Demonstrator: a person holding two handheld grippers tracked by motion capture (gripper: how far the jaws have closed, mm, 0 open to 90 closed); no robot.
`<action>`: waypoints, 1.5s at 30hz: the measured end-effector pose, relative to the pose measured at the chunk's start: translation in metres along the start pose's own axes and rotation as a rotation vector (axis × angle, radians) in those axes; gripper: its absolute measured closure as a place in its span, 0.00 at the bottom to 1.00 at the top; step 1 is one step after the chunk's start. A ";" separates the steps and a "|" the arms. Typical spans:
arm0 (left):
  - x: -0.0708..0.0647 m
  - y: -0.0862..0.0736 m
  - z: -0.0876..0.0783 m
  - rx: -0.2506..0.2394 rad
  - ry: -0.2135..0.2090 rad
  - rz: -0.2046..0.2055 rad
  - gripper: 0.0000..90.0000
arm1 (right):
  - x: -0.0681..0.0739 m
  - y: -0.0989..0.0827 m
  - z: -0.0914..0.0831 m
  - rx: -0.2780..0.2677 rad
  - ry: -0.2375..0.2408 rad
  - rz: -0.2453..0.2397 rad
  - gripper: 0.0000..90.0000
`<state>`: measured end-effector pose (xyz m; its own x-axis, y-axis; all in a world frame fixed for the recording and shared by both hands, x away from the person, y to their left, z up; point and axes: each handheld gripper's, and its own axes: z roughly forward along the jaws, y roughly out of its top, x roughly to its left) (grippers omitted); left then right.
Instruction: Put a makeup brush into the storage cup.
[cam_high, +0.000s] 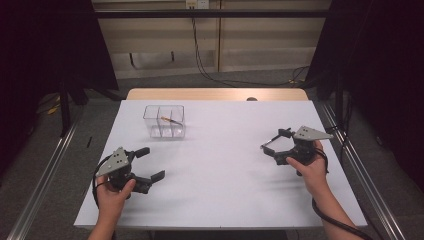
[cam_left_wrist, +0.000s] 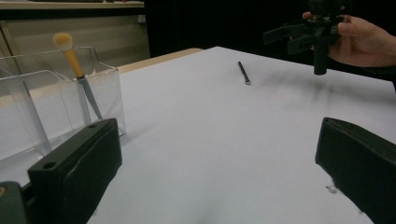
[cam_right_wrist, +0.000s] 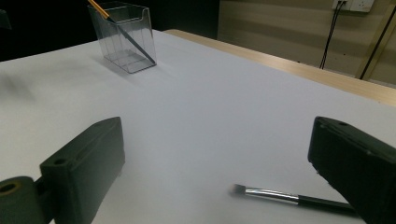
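We counted two makeup brushes: one with an orange handle (cam_left_wrist: 74, 59) standing in the container, and one black-handled brush (cam_right_wrist: 289, 198) lying on the table. We saw one clear divided container (cam_high: 164, 121), one white table (cam_high: 220, 190), and two handheld grippers, left (cam_high: 148, 164) and right (cam_high: 274, 146).
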<state>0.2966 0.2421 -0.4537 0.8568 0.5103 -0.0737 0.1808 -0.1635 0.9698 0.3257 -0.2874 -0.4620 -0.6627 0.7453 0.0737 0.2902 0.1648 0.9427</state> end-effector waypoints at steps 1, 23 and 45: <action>0.000 0.000 0.000 -0.001 0.001 -0.001 0.00 | -0.001 0.001 0.000 0.002 -0.002 -0.001 0.04; 0.000 0.000 -0.002 -0.002 -0.004 -0.006 0.01 | -0.018 0.007 0.023 0.048 -0.029 0.020 0.04; -0.001 -0.001 0.001 0.007 -0.013 0.000 0.01 | -0.033 0.008 0.044 0.180 -0.049 0.023 0.05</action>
<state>0.2961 0.2415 -0.4550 0.8629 0.4995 -0.0762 0.1837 -0.1695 0.9683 0.3800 -0.2824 -0.4714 -0.6214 0.7799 0.0748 0.4270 0.2570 0.8669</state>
